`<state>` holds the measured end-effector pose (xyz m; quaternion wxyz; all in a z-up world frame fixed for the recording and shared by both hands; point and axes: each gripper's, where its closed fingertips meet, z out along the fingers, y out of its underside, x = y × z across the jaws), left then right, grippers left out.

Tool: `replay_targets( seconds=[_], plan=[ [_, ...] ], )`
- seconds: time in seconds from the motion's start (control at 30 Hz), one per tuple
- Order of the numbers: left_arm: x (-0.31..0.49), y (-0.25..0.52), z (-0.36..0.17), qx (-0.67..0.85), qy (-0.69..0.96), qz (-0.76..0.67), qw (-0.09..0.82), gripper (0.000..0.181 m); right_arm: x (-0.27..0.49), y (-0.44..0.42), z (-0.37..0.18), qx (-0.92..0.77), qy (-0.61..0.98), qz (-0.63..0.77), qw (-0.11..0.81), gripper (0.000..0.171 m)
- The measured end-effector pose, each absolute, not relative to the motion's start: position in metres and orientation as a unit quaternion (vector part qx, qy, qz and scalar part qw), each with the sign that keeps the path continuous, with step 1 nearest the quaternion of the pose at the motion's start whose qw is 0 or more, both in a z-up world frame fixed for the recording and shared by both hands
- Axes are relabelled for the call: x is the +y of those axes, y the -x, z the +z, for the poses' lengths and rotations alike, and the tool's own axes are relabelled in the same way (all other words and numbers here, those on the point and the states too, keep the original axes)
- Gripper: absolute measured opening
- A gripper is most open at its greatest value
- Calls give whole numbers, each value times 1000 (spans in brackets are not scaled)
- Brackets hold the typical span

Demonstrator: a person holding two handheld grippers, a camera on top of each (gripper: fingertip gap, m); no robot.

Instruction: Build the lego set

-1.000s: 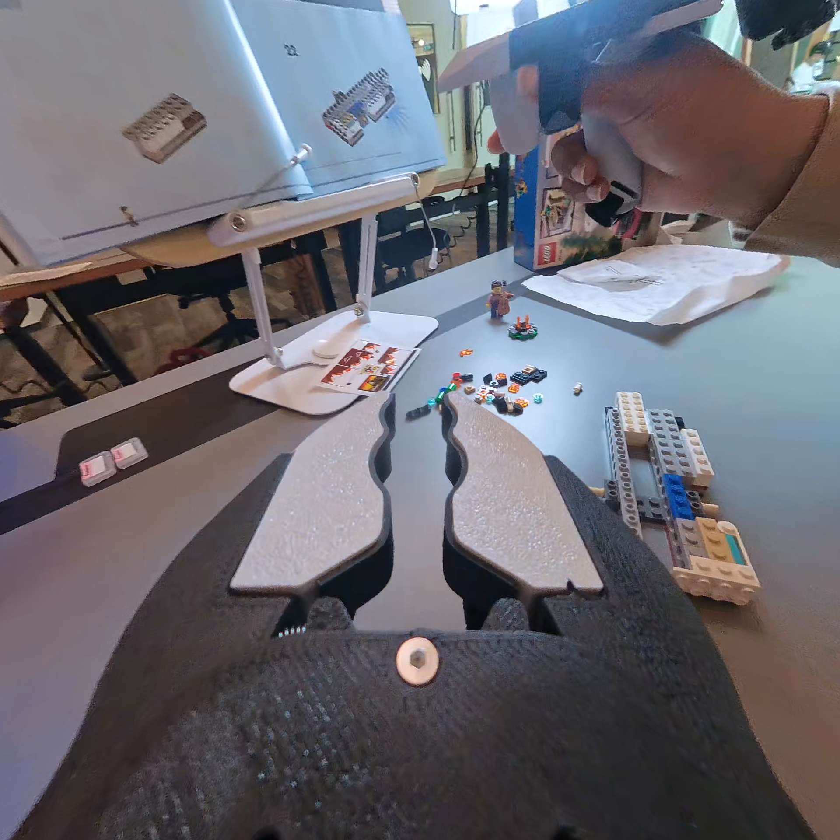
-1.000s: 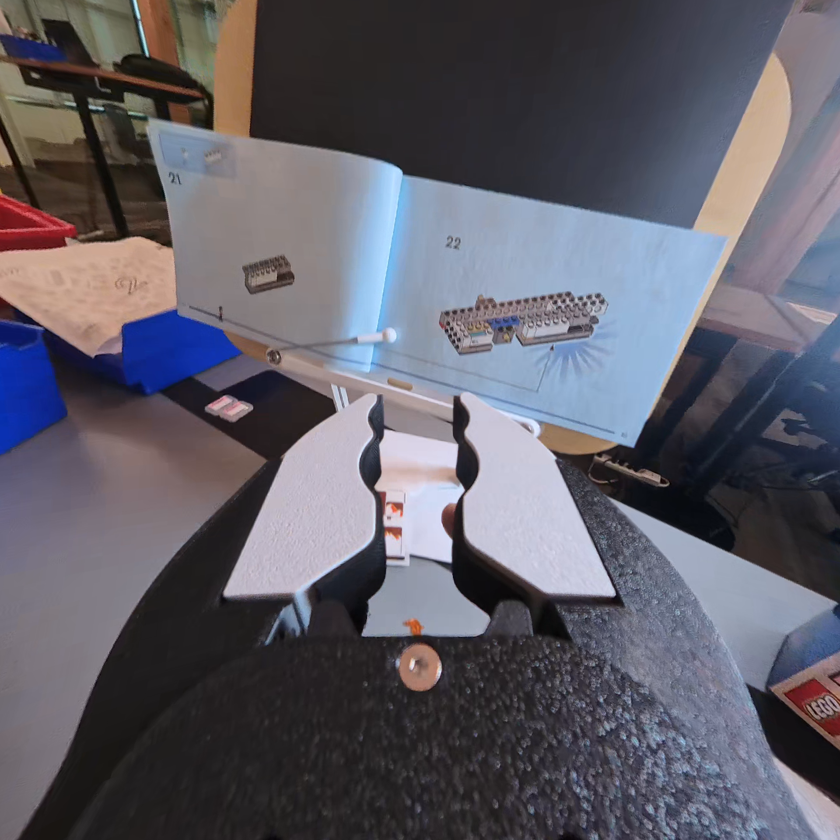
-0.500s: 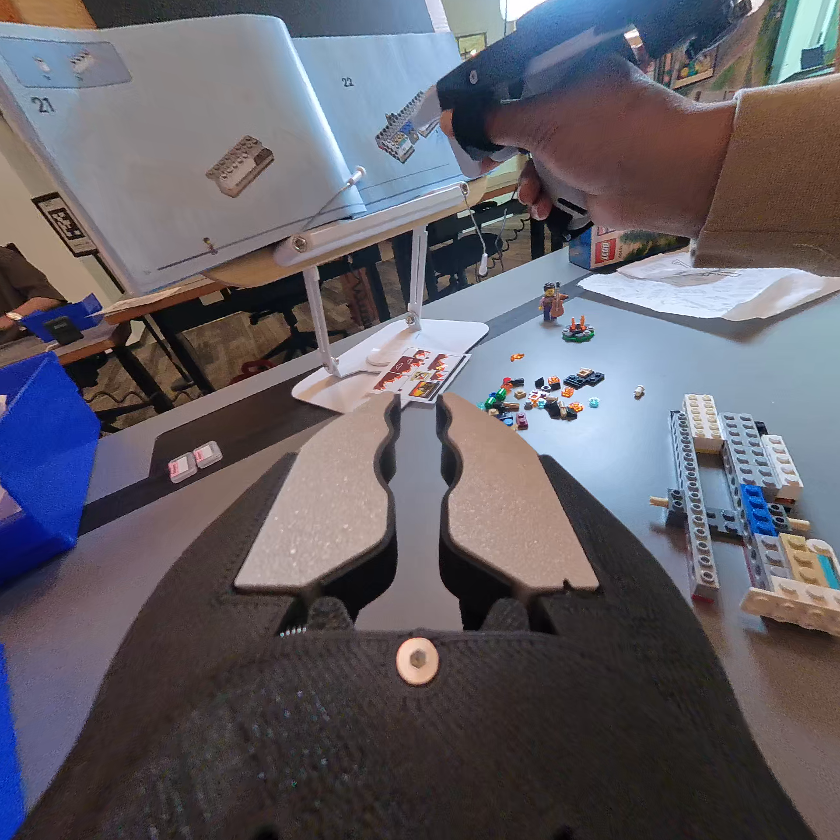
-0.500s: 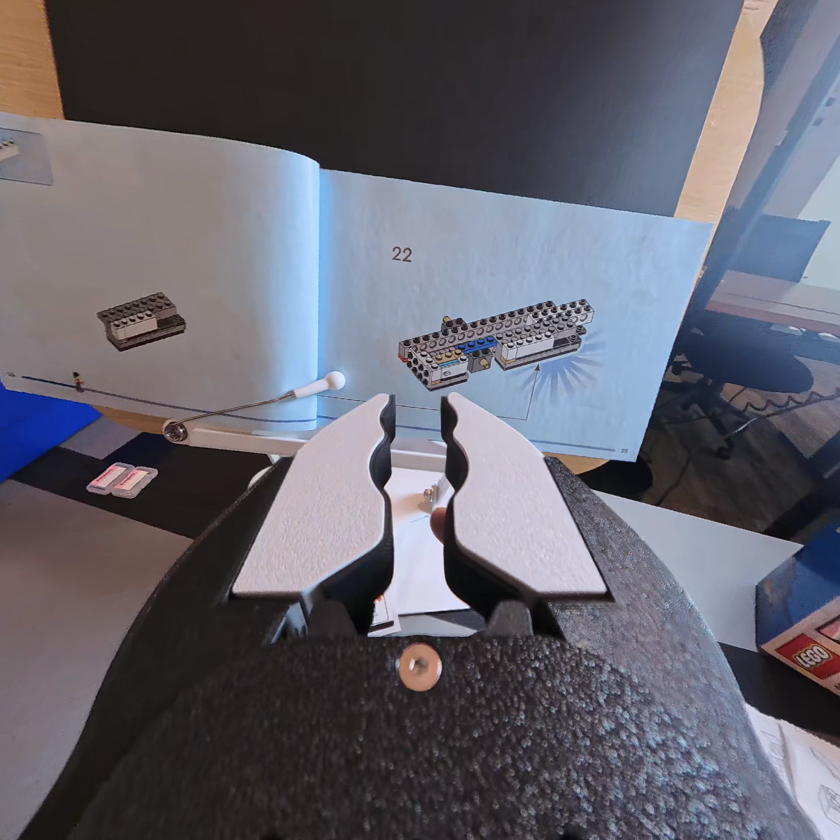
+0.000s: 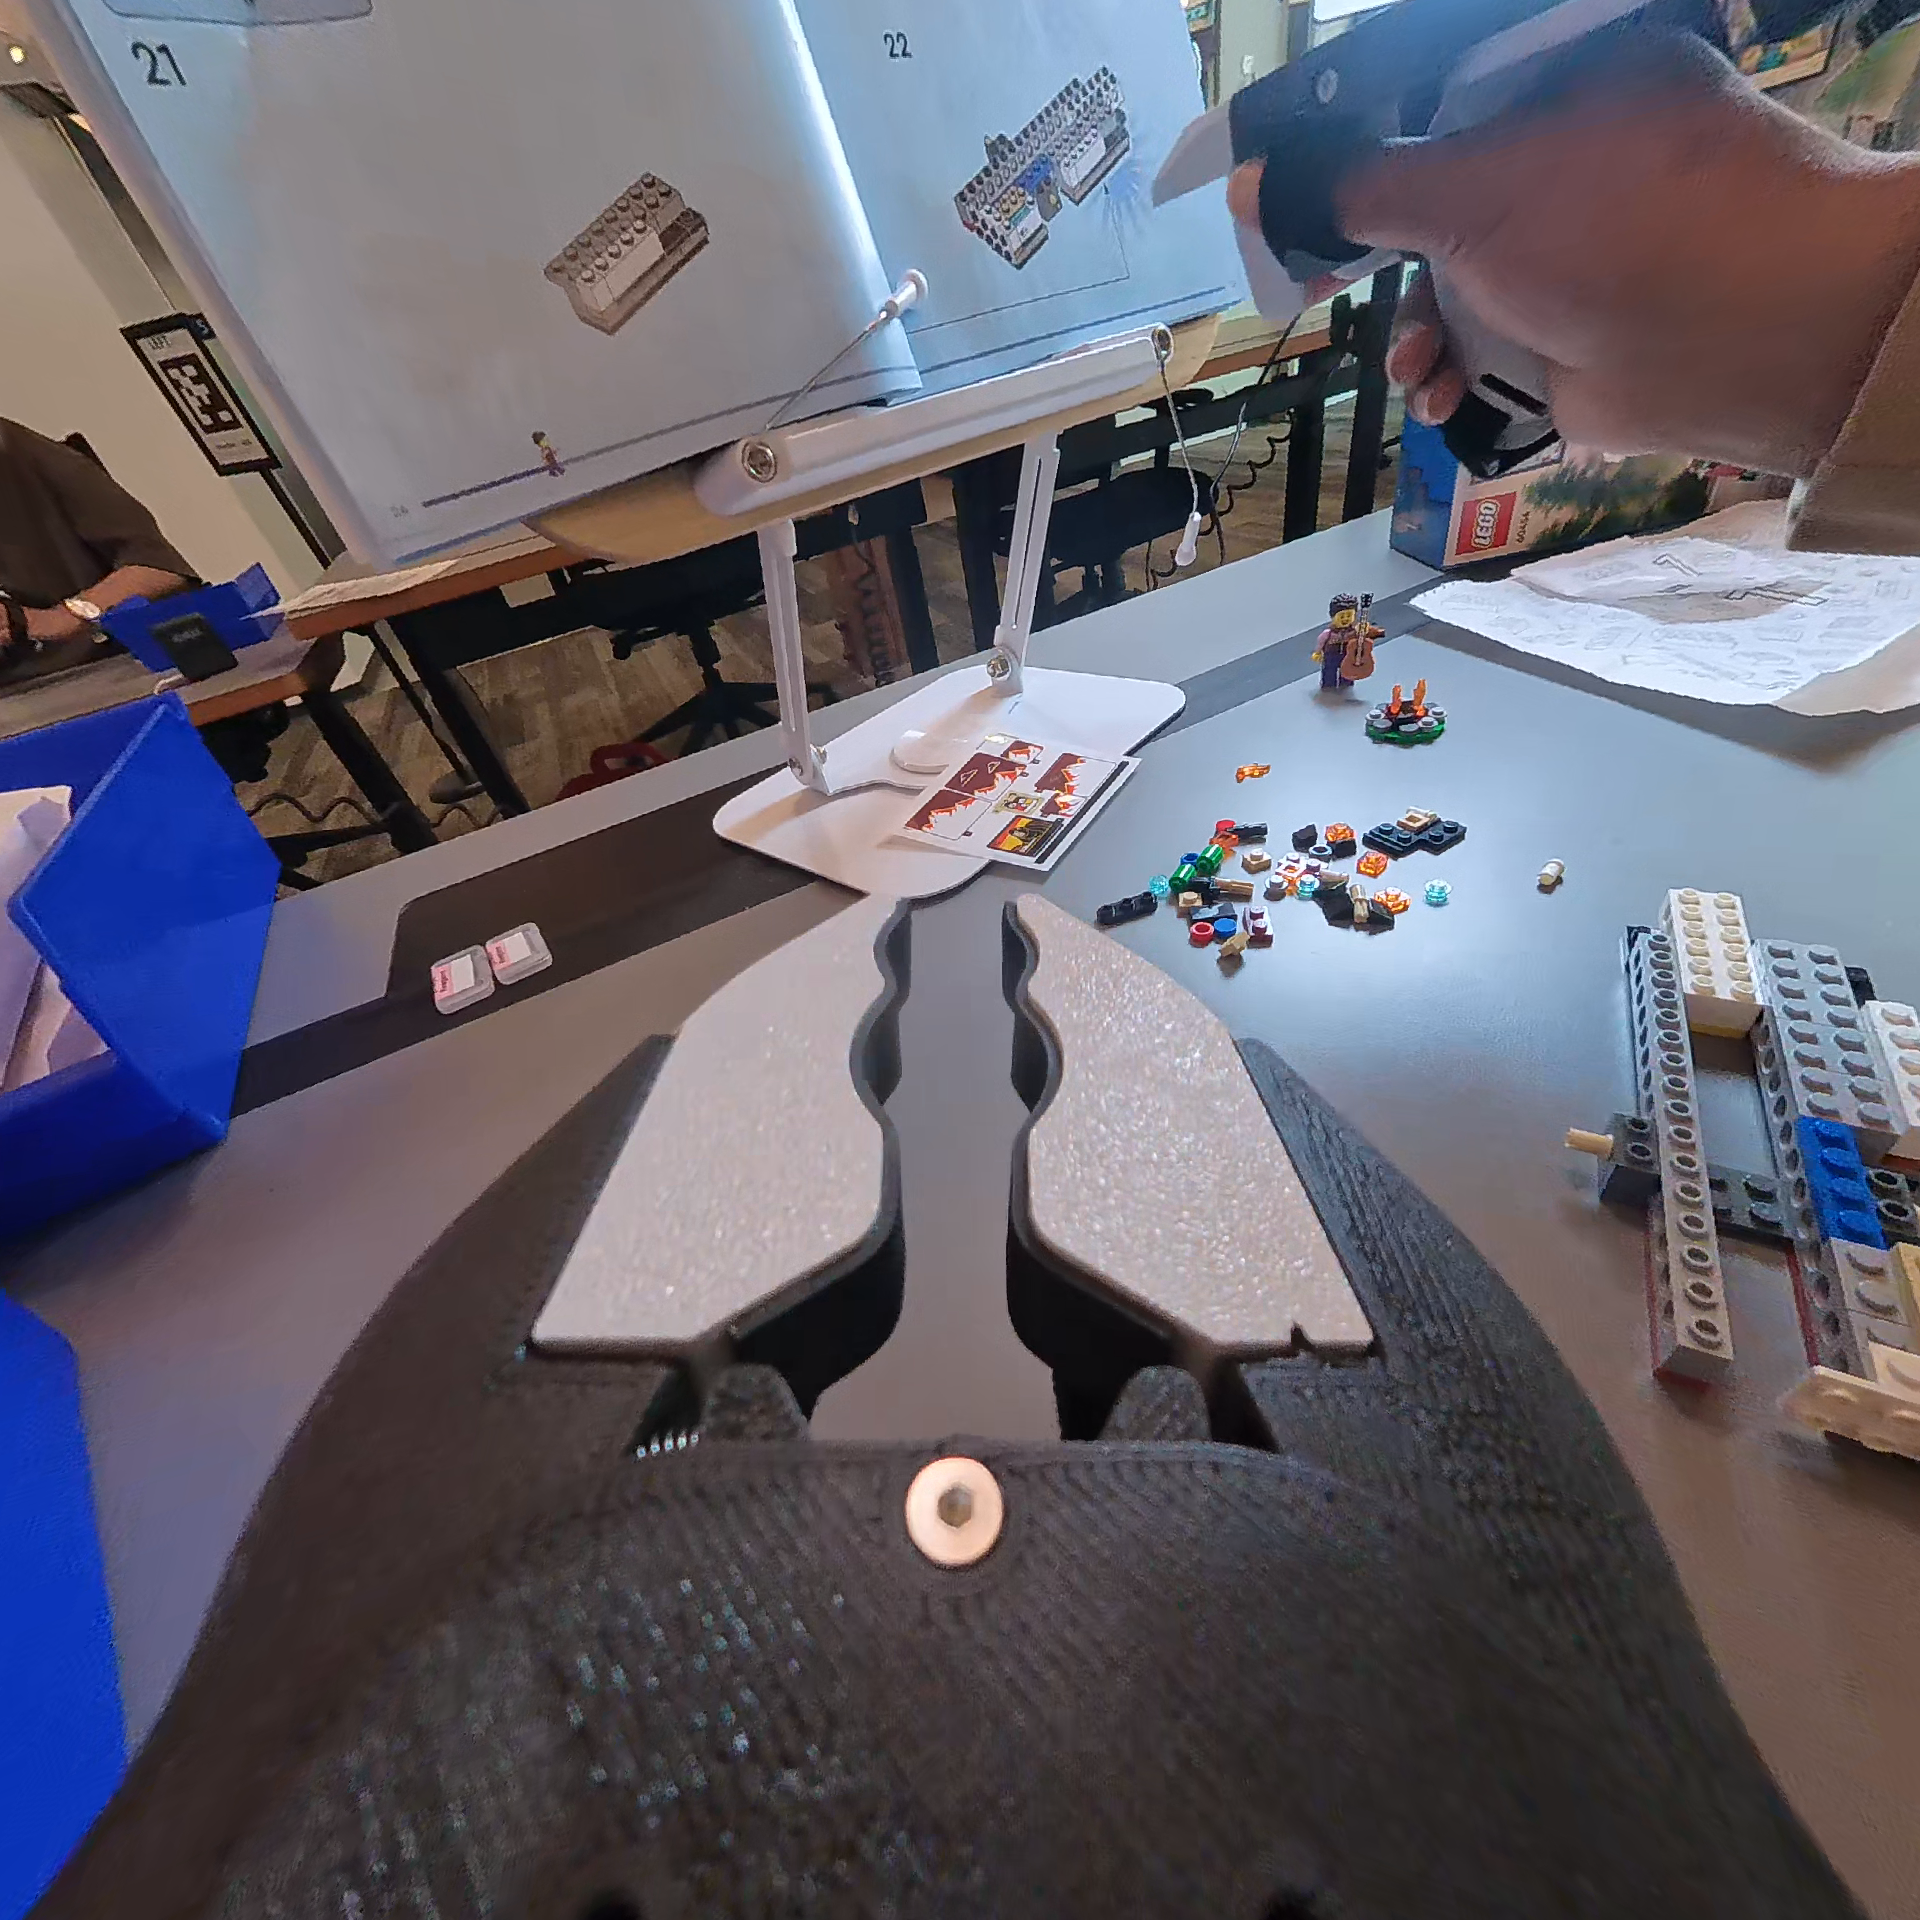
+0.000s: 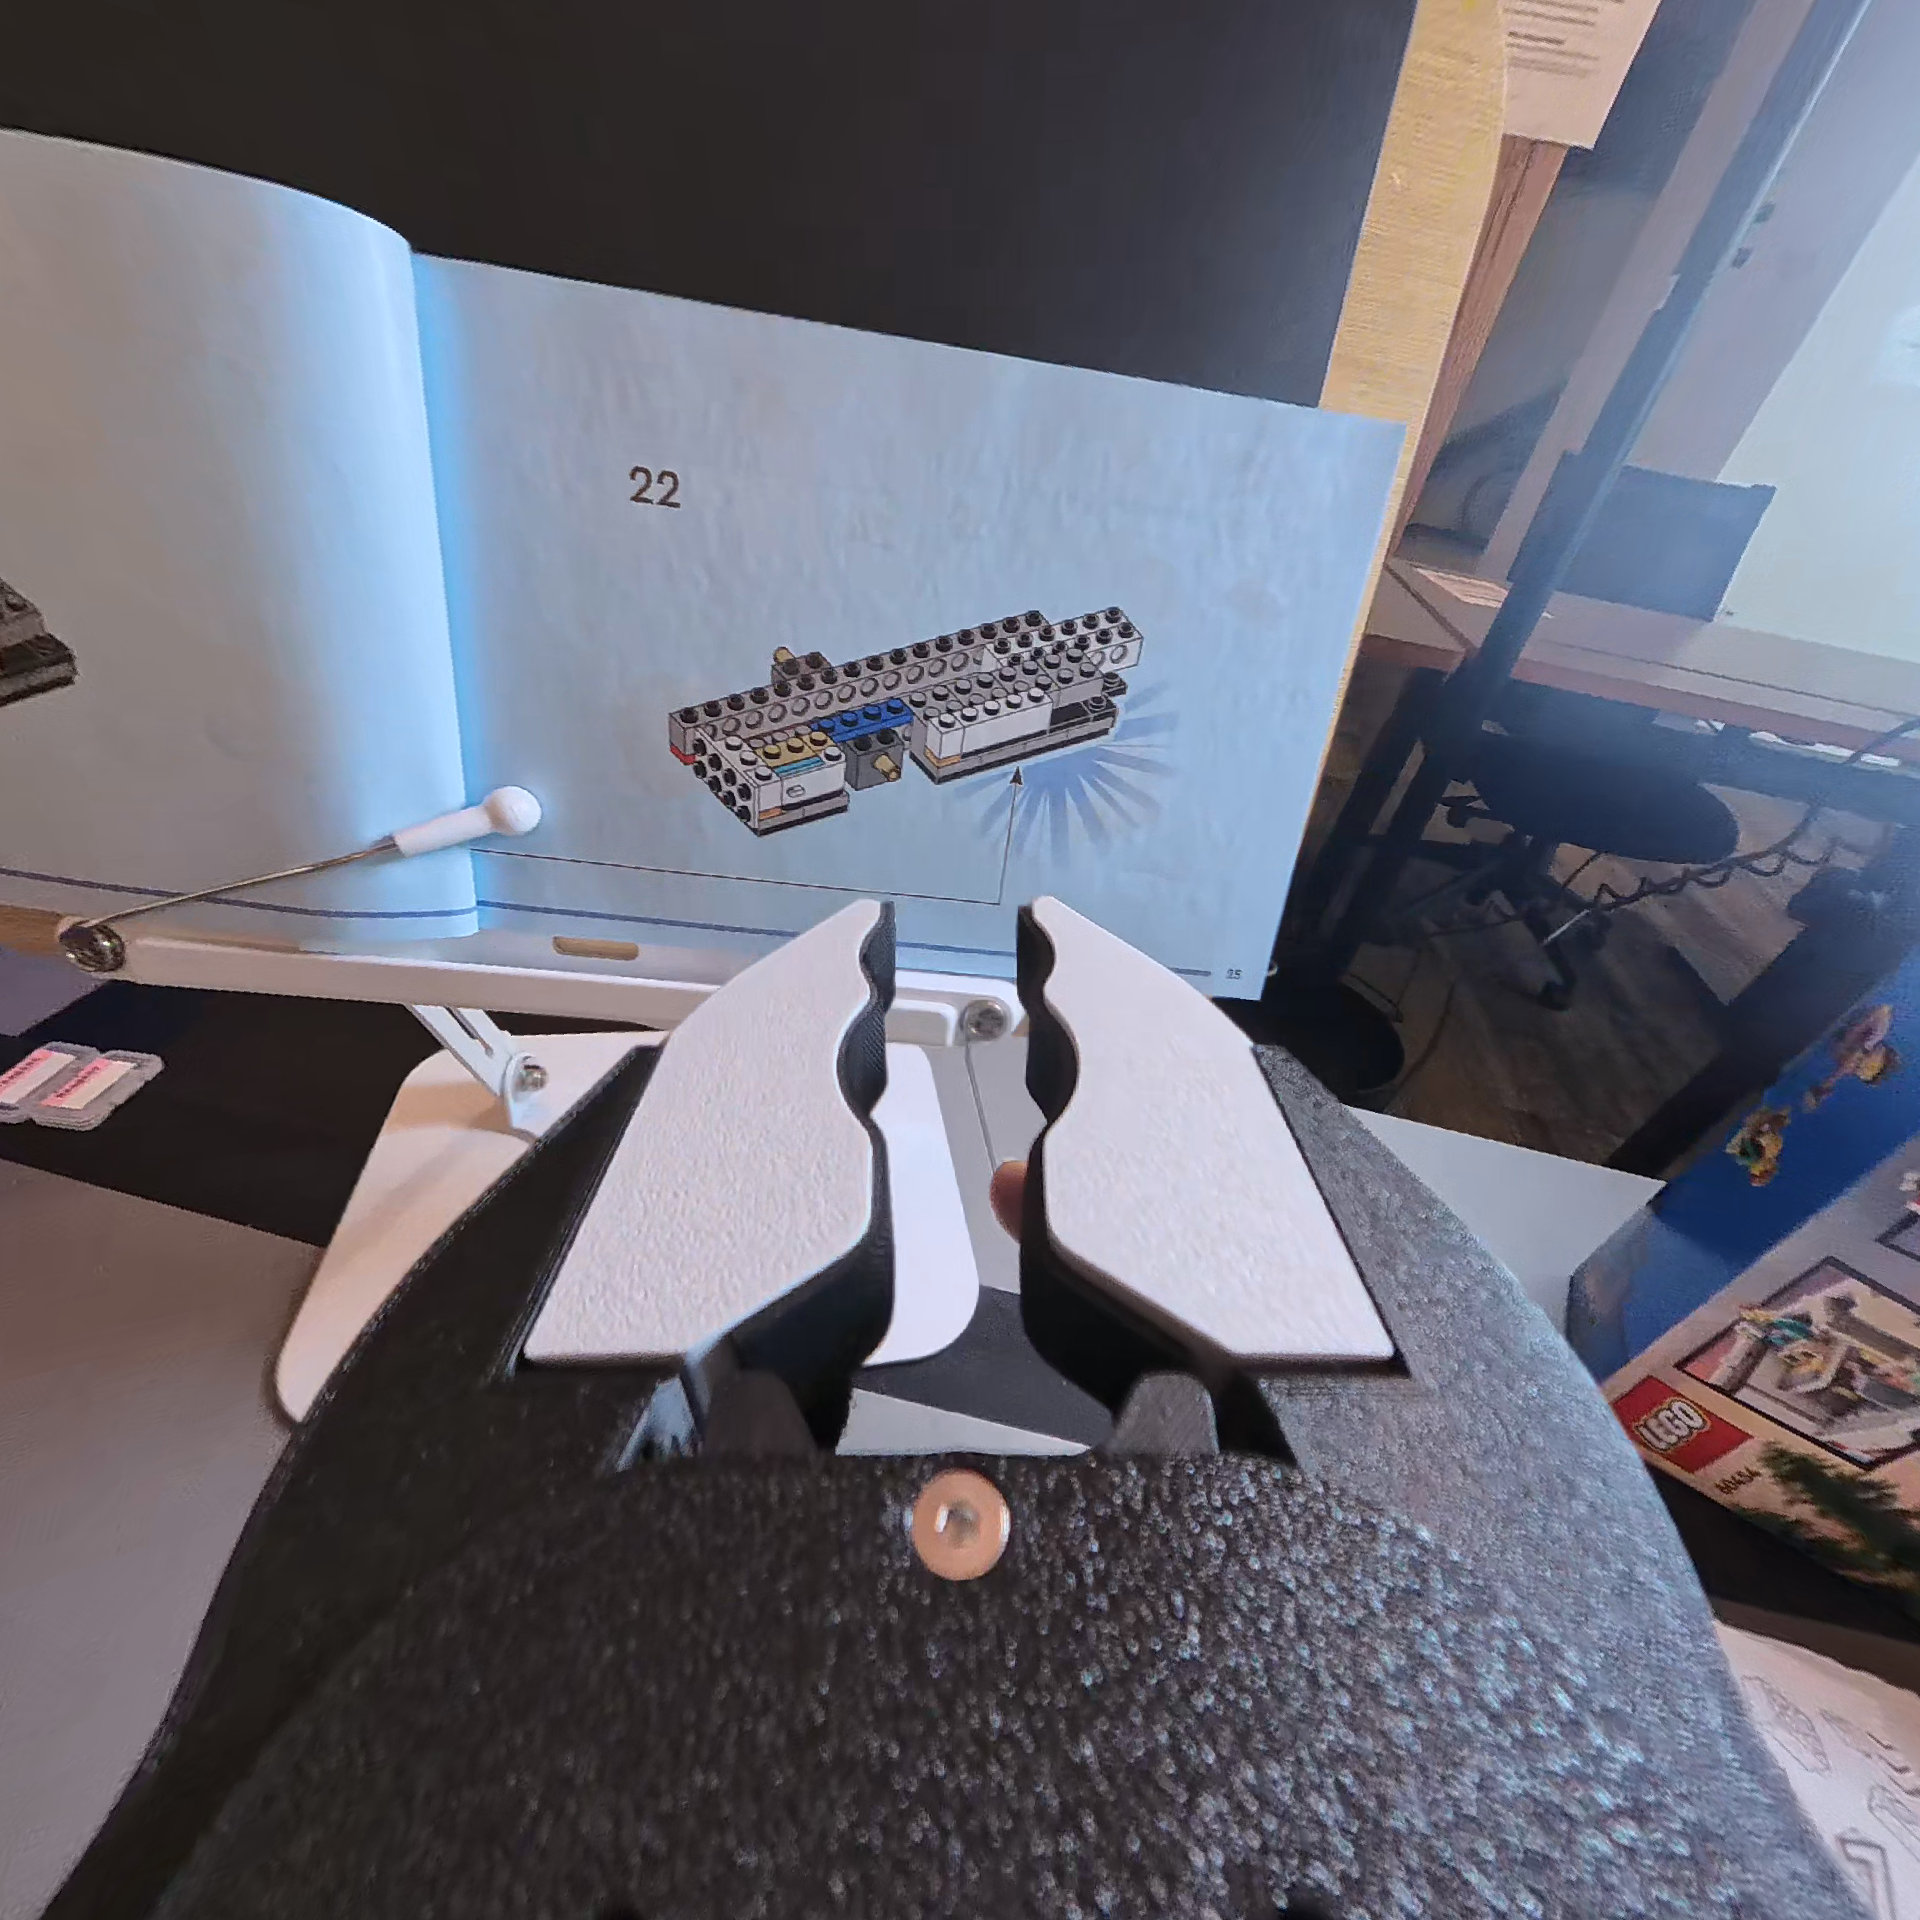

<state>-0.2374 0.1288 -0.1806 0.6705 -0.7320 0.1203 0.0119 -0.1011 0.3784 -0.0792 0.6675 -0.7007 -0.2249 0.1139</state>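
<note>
The part-built grey, white and blue lego model (image 5: pixel 1766 1122) lies on the grey table at the right. Loose small pieces (image 5: pixel 1299 883) lie beyond it, near a sticker sheet (image 5: pixel 1018 810). My left gripper (image 5: pixel 951 914) hovers low over the table left of the model, jaws a little apart and empty. The open instruction booklet (image 5: pixel 623 208) rests on a white stand (image 5: pixel 935 416). My right gripper (image 6: pixel 951 914) is held up close to the lower edge of the booklet's right page (image 6: pixel 883 623), jaws a little apart and empty. It also shows in the left wrist view (image 5: pixel 1184 177), held in a hand.
A minifigure (image 5: pixel 1351 655) and a small campfire build (image 5: pixel 1405 717) stand behind the loose pieces. A lego box (image 6: pixel 1818 1351) and a white paper bag (image 5: pixel 1683 623) are at the far right. A blue bin (image 5: pixel 125 956) stands at the left. Two small pink tags (image 5: pixel 488 961) lie nearby. From my right tips it is roughly 20 cm to the minifigure (image 5: pixel 1351 655); from my left, 35 cm.
The right gripper has moved in towards the booklet's right page and its lower edge. The left wrist view has swung left, bringing the blue bin into sight. Nothing was taken hold of.
</note>
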Motion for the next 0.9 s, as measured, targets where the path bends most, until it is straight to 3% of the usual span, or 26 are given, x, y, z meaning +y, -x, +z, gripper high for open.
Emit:
replay_targets(
  seconds=[0.37, 0.57, 0.73, 0.9],
  plan=[
    [131, 241, -192, 119, 748, 20, 653, 14, 396, 79, -87, -261, 677, 100, 681, 28],
    [132, 241, -196, 145, 749, 60, 643, 15, 405, 91, -77, -349, 605, 115, 706, 70],
    [134, 234, -205, 190, 750, 102, 625, 15, 427, 101, -52, -396, 580, 90, 706, 89],
    [137, 234, -213, 209, 754, 116, 612, 15, 454, 108, -39, -418, 584, 77, 692, 93]
  ],
)
